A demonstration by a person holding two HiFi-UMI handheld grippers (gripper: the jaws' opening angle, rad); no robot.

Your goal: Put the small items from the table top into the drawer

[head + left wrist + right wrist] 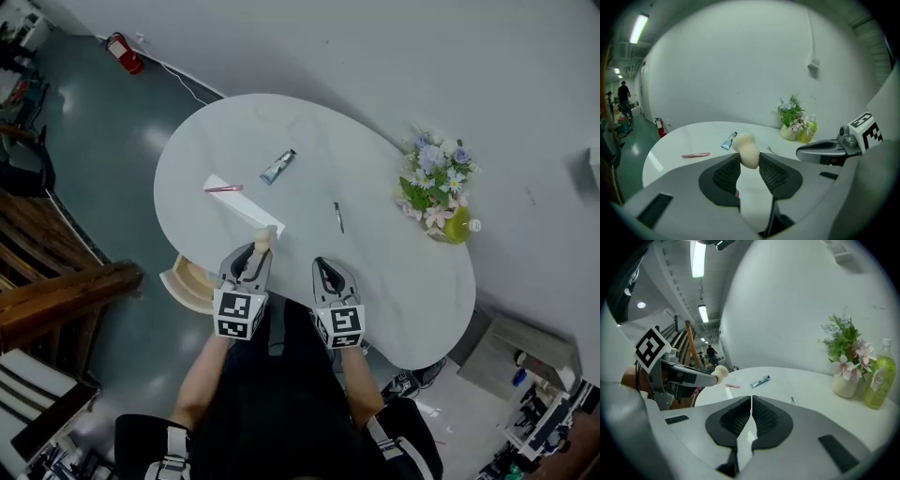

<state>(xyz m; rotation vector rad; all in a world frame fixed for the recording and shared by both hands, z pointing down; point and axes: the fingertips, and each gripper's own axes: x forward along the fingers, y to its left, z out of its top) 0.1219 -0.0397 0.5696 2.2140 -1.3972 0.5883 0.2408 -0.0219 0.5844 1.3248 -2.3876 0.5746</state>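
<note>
The left hand-held gripper (260, 249) pinches a cream sponge (747, 150) above the near edge of the desk (394, 272). The right hand-held gripper (323, 266), jaws pressed together on nothing, hovers over that same edge.

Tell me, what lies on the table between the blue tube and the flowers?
Only a thin dark stick, slightly toward the person; the rest of that stretch of table is bare. The head view shows it.

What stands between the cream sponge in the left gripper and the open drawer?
Nothing visible. The left gripper holds the sponge over the table's near edge; the open drawer sticks out just to its left in the head view, with no object between.
</note>
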